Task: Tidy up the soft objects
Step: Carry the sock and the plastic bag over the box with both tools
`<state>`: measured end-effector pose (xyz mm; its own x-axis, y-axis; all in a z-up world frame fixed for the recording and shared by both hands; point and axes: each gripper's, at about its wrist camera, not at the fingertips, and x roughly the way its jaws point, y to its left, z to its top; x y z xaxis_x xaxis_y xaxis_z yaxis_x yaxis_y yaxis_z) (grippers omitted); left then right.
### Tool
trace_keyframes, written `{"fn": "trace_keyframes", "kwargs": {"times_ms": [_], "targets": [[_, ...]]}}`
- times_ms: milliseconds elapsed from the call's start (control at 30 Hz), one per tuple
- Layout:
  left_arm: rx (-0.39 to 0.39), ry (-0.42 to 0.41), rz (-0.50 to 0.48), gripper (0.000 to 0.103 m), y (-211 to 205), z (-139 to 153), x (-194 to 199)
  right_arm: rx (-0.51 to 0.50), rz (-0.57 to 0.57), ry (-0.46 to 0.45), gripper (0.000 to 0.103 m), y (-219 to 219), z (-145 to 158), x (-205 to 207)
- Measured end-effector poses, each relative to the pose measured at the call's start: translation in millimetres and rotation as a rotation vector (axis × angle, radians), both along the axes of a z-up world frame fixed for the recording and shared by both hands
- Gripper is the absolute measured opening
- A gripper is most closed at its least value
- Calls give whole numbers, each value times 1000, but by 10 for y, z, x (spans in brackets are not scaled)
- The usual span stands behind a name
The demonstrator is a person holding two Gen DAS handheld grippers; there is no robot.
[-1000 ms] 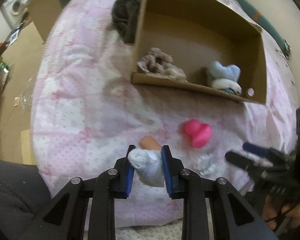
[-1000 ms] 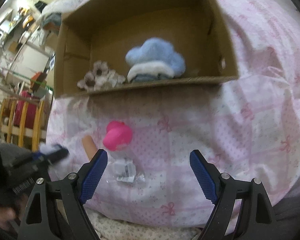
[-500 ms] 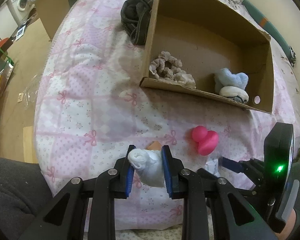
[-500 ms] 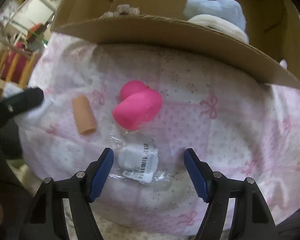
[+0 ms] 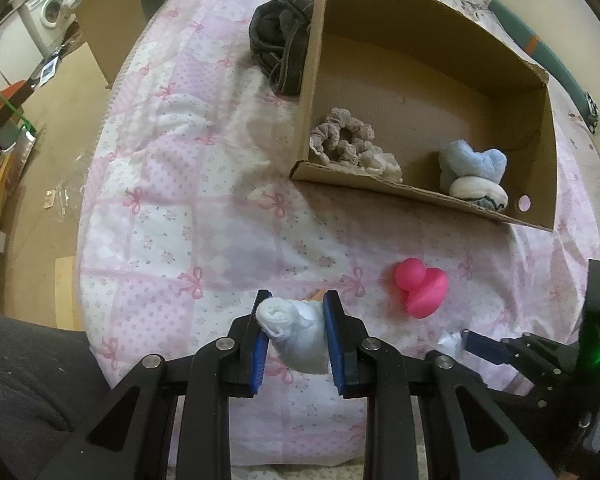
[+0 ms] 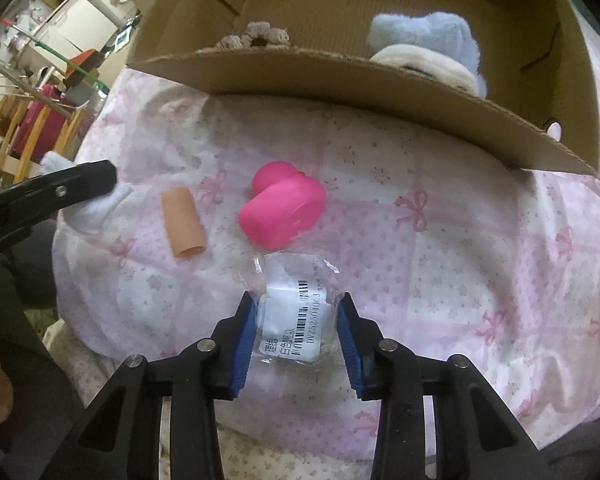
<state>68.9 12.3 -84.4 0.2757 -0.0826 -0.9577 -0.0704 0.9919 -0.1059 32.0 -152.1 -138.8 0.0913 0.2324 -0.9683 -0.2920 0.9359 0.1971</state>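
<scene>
The left gripper (image 5: 294, 334) is clamped on a rolled white sock (image 5: 296, 336), held above the near edge of the pink bow-print bedspread (image 5: 172, 184). The right gripper (image 6: 296, 334) points down at that same near edge with its jaws closing around a clear plastic packet (image 6: 296, 312) bearing a barcode label; the blue pads stand at the packet's sides, and whether they already press on it I cannot tell. Just beyond the packet lies a pink rubber duck (image 6: 282, 210), with a tan tube (image 6: 182, 222) beside it toward the left gripper. Further back sits an open cardboard box (image 5: 420, 60) holding a beige scrunchie (image 5: 348, 144) and a blue plush toy (image 5: 472, 174). A dark garment (image 5: 280, 52) lies against the box's left wall
</scene>
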Motion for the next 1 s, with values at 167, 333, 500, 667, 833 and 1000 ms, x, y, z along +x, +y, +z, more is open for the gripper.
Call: {"fn": "trace_keyframes", "kwargs": {"times_ms": [167,333,500,667,833,1000], "targets": [[53,-34,24,23,51,43,-10,11,-24,-9,41,-46,58,-3],[46,-56,56,23,134,104,-16,46,-38,-45,41,-182,284,21],[40,-57,53,23,129,105,-9,109,-83,-114,41,-383,639,49],[48,-56,44,23,86,95,-5,142,-116,-201,41,-459,890,113],[56,-57,34,23,57,89,-5,157,-167,-270,41,-586,1085,185],[55,-52,37,23,55,84,2,175,-203,-306,40,-703,1165,278]]}}
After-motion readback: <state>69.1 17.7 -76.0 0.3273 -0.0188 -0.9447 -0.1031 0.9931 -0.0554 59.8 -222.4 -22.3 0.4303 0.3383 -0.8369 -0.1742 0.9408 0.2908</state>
